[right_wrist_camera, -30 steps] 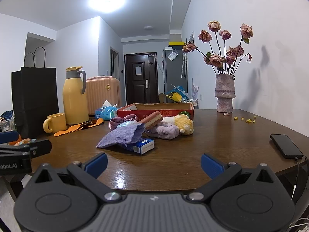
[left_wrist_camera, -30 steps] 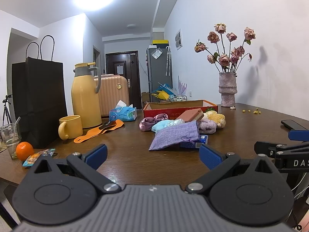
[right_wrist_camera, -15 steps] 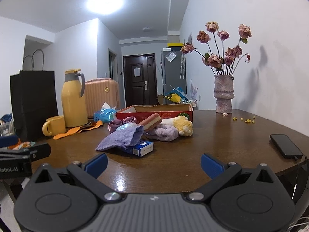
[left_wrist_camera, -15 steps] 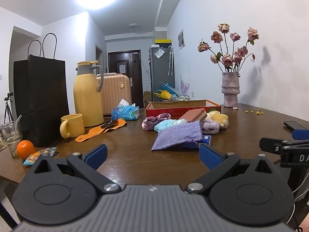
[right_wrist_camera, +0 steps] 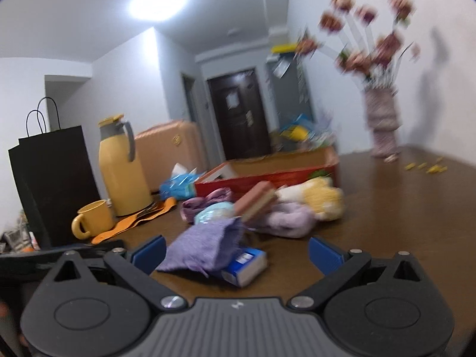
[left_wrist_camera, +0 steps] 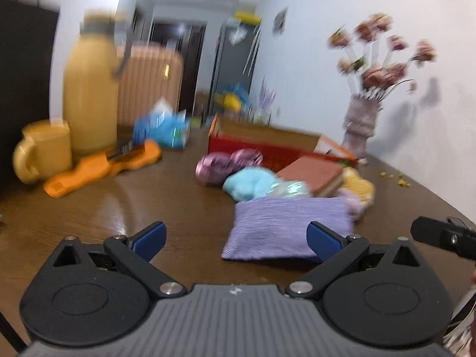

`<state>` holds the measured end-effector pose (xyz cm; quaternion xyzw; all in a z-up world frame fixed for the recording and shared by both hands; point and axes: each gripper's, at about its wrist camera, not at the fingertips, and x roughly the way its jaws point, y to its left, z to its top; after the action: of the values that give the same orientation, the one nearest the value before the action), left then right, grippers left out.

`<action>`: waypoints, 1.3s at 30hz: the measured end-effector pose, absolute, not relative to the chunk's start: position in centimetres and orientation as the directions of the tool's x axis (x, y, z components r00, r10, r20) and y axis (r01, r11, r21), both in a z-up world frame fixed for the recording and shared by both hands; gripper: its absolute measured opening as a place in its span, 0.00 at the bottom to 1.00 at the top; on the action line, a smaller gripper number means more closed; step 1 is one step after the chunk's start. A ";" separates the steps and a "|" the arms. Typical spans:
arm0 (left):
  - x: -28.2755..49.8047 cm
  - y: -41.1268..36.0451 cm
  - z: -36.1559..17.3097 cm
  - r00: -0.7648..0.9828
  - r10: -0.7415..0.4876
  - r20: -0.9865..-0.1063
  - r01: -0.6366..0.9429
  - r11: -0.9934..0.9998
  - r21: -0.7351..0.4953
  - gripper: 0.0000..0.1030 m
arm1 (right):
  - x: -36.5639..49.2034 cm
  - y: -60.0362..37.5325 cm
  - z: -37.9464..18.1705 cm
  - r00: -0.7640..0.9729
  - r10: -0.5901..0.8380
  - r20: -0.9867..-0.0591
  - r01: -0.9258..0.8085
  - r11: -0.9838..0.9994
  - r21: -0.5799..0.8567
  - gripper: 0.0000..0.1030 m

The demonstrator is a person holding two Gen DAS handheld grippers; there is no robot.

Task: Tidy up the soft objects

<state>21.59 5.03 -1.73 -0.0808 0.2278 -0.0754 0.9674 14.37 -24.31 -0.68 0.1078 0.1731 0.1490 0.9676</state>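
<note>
The left gripper hovers low over the brown counter, its blue-tipped fingers spread wide and holding nothing. Just beyond its right finger lies a lilac knitted pouch, flat on the counter. The right gripper is likewise spread apart and empty, with the same lilac pouch draped over a small blue box between its fingers and just ahead.

Behind the pouch the soft things sit in a heap: a light blue bundle, a pink satin piece, a pink-and-green sponge block leaning on top, a yellow plush and a pale purple cloth. Farther back stands a shallow red cardboard box; both views are blurred and its floor is hidden, so I cannot tell what it holds. To the far left are a yellow mug and a yellow thermos; to the far right a vase of dried roses.
</note>
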 end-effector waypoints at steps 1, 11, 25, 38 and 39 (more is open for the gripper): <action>23.2 5.6 -2.2 0.869 -0.216 -0.445 0.123 0.966 -0.229 0.98 | 16.1 -24.0 -0.8 0.881 0.345 -0.324 -0.261 0.925 0.277 0.90; 29.5 7.5 -5.1 0.729 -0.442 -0.522 0.218 0.873 -0.436 0.43 | 27.1 -21.1 -3.9 0.769 0.424 -0.477 -0.263 0.892 0.368 0.30; 28.1 6.9 0.5 0.763 -0.518 -0.387 0.325 0.825 -0.462 0.02 | 26.1 -20.7 -0.2 0.769 0.479 -0.423 -0.384 0.875 0.294 0.06; 52.5 2.8 6.9 0.793 -0.363 -0.489 0.226 0.921 -0.318 0.02 | 50.6 -19.9 8.2 0.765 0.413 -0.494 -0.358 0.910 0.207 0.06; 54.5 2.6 6.3 0.789 -0.332 -0.517 0.193 0.933 -0.305 0.02 | 53.7 -19.3 7.6 0.755 0.390 -0.527 -0.335 0.921 0.201 0.06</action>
<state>54.50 2.60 6.29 -0.1187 0.2933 -0.1397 0.9383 53.74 -19.34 7.61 0.0471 0.2912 0.1937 0.9357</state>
